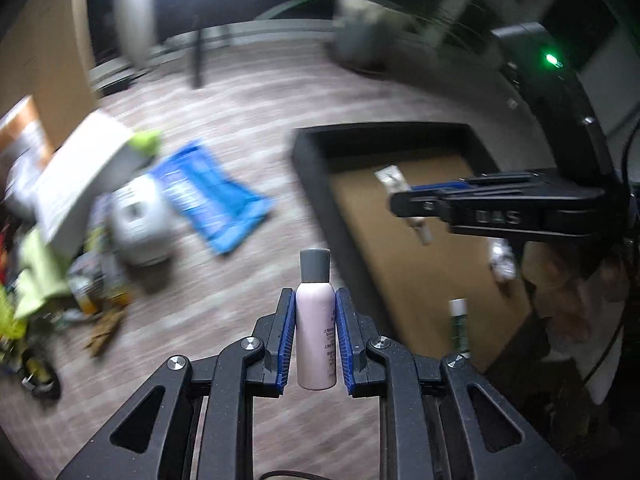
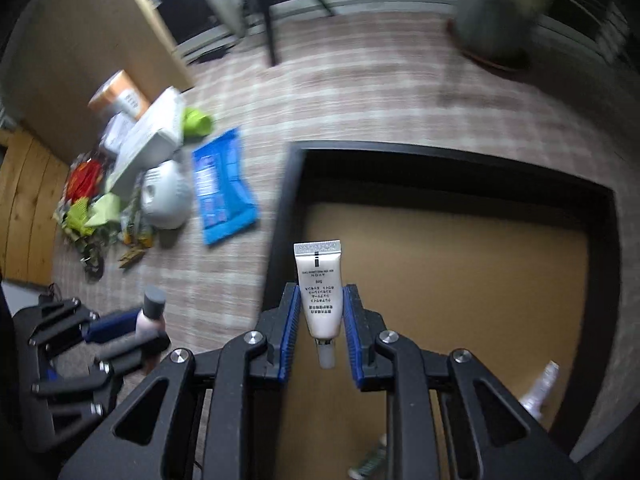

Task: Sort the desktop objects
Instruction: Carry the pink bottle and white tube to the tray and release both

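Note:
My left gripper is shut on a pale pink bottle with a grey cap, held upright above the floor just left of a black tray. My right gripper is shut on a small white tube, cap end toward me, held over the tray's brown floor near its left wall. The right gripper also shows in the left wrist view above the tray, and the left gripper with its bottle shows in the right wrist view.
A blue packet lies on the striped carpet left of the tray. A pile of objects with a white round device, a white box and green wrappers sits further left. Small bottles and tubes lie in the tray.

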`<action>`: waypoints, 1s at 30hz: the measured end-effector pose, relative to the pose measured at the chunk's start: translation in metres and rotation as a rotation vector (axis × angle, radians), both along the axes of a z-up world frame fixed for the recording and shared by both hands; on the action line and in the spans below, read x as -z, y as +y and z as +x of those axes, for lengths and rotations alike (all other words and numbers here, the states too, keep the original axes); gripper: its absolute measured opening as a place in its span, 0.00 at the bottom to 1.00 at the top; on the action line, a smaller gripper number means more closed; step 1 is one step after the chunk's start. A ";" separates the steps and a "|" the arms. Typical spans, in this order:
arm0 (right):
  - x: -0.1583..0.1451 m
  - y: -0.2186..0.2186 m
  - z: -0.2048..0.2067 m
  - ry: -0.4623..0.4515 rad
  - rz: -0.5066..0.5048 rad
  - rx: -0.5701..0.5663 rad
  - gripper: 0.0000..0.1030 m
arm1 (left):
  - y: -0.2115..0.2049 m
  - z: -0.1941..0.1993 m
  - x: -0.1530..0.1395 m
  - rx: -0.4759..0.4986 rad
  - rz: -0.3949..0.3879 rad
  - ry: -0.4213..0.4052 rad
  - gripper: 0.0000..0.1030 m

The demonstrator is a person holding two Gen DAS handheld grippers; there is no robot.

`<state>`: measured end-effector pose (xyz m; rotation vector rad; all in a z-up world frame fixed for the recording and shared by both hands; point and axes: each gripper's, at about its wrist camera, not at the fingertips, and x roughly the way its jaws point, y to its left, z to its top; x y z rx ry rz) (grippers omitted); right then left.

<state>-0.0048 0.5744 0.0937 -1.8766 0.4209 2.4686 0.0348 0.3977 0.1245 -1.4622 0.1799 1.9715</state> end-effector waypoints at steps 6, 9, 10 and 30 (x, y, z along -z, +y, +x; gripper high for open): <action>0.009 0.042 0.028 -0.018 0.007 0.096 0.21 | 0.062 0.022 0.003 0.102 0.011 -0.011 0.18; 0.014 0.056 0.039 -0.027 0.007 0.137 0.21 | 0.081 0.030 0.005 0.140 0.000 -0.013 0.18; 0.015 0.060 0.042 -0.030 0.006 0.147 0.21 | 0.085 0.032 0.007 0.147 -0.004 -0.015 0.18; 0.017 0.049 0.037 -0.045 0.018 0.133 0.27 | 0.095 0.038 0.015 0.137 -0.036 -0.039 0.29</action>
